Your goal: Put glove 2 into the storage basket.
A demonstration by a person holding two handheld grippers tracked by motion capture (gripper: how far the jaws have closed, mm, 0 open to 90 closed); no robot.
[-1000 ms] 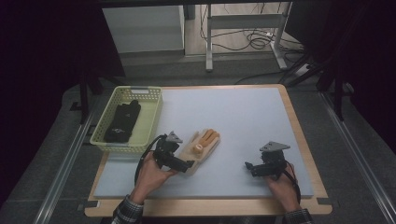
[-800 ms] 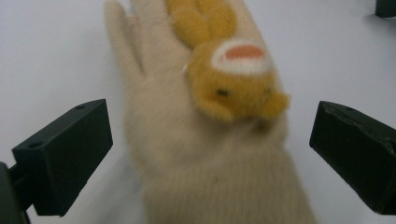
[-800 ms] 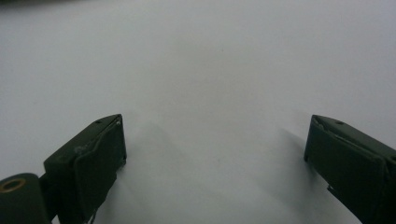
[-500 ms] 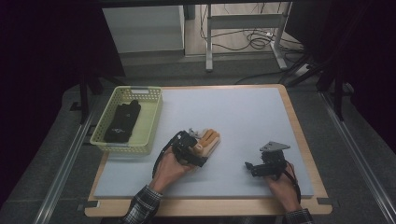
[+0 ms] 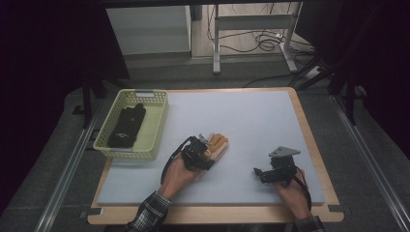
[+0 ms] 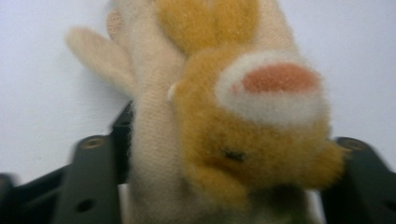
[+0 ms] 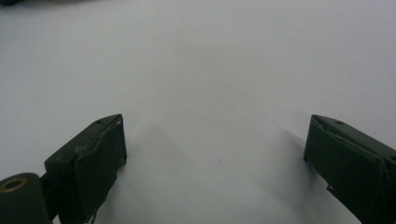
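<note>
1. Pale grey mat (image 5: 251, 125) covers the table; compared with a second ago, I've brought my left gripper (image 5: 199, 155) forward onto the plush glove (image 5: 218, 145), right of the yellow basket (image 5: 155, 126).
2. Its jaws have just been closing and now clamp the glove.
3. Right gripper (image 5: 261, 174), further right of the basket, gapes wide, holding nothing.
</note>
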